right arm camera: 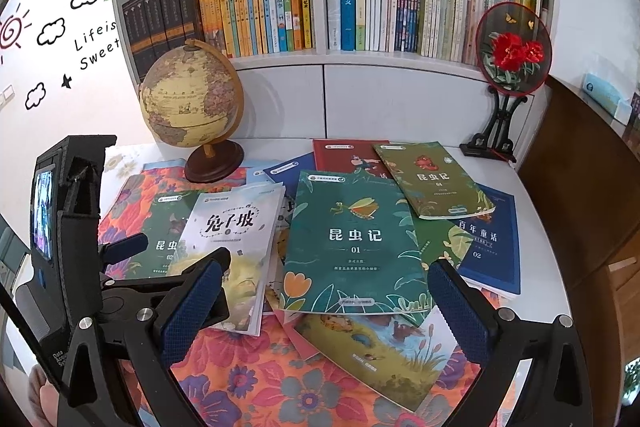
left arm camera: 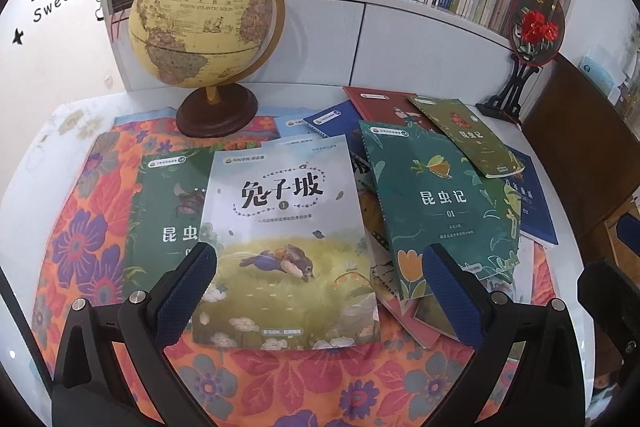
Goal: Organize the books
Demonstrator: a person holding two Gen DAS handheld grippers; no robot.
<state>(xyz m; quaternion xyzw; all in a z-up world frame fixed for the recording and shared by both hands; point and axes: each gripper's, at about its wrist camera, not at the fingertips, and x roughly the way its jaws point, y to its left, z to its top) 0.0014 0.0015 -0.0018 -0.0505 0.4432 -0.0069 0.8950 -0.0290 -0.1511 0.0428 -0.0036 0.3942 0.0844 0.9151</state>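
The pale rabbit book lies flat on the flowered cloth, overlapping a dark green book on its left, directly ahead of the left tongs, whose jaws gape wide and empty. The teal "01" book tops a loose heap ahead of the right tongs, also spread wide, holding nothing. A globe stands behind on the table.

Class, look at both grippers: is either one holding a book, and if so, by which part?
Nothing is held. The left gripper and the right gripper both hover open above the books.
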